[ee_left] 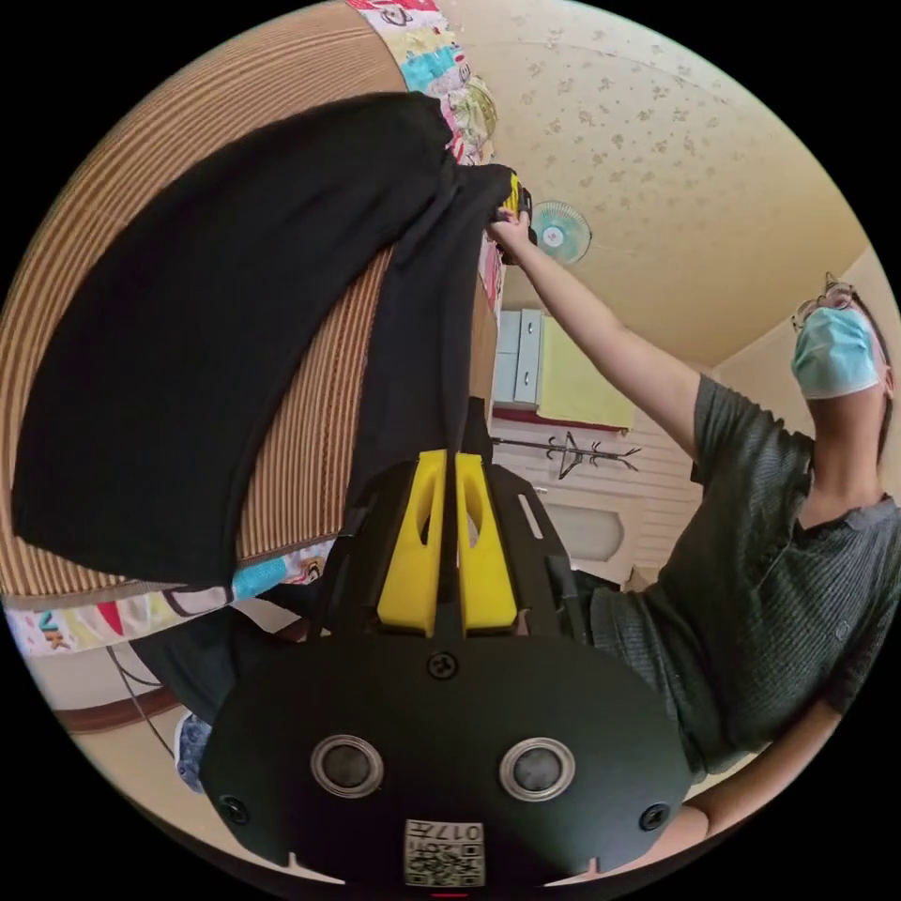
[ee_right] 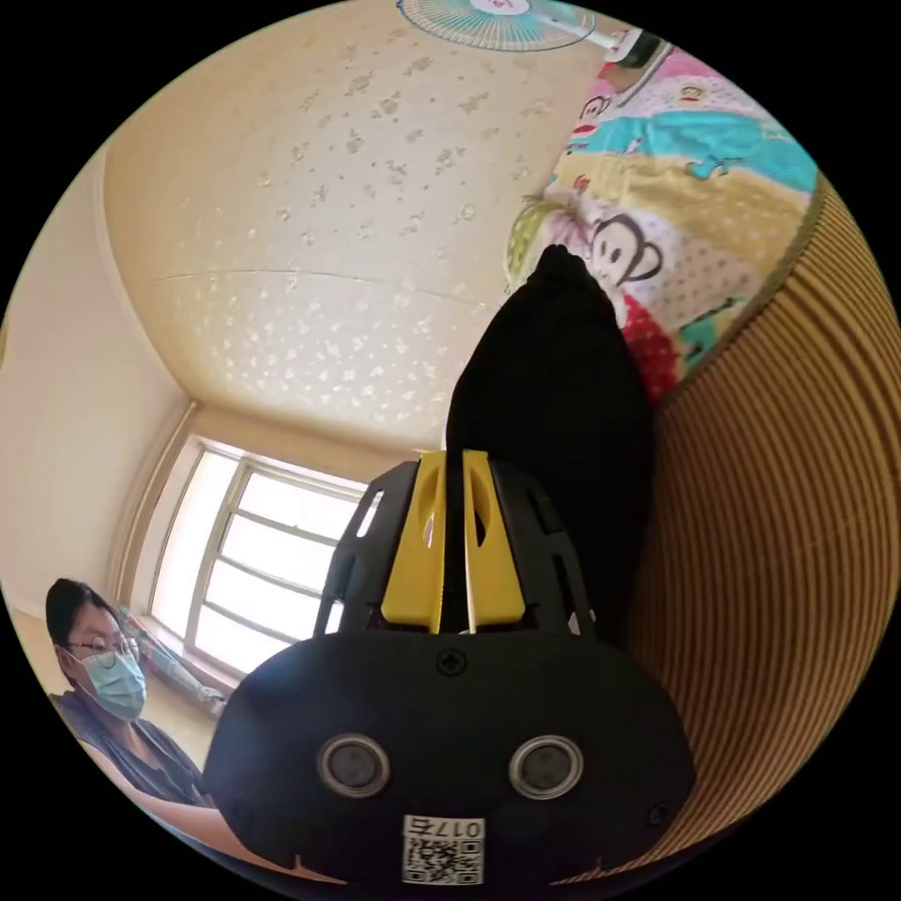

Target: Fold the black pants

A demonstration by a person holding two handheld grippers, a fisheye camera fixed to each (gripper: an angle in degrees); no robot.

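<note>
Left gripper [ee_left: 449, 460]: in the left gripper view its two yellow jaws are seen pressed nearly together, with a strip of black cloth drawn up between their tips; a pinch on the fabric is shown.

Right gripper [ee_right: 452, 457]: in the right gripper view the yellow jaws are closed to a narrow slit, and a fold of the black cloth is clamped in it and rises beyond the tips. In the left gripper view the same tool [ee_left: 514, 199] is seen far off, held in the person's hand [ee_left: 512, 230] at the upper edge of the cloth.

Black pants [ee_left: 216, 347]: the soft black fabric pants are held stretched between the two grippers. One broad part is spread over the tan ribbed mat; a narrower part runs from the left jaws toward the far gripper. In the right gripper view a dark bunch [ee_right: 554, 413] stands just past the jaws.

Tan ribbed mat [ee_left: 310, 441]: a corrugated, straw-coloured surface is seen lying under the pants.

Cartoon-print bedsheet [ee_right: 676, 178]: a bright patchwork sheet is seen bordering the mat.

Person: a grey short-sleeved top [ee_left: 751, 582] and a face mask are worn; one arm is stretched toward the far end of the pants.

Background: a pale speckled ceiling [ee_right: 319, 235], a teal fan [ee_left: 560, 232] and a bright window [ee_right: 253, 563] are seen.
</note>
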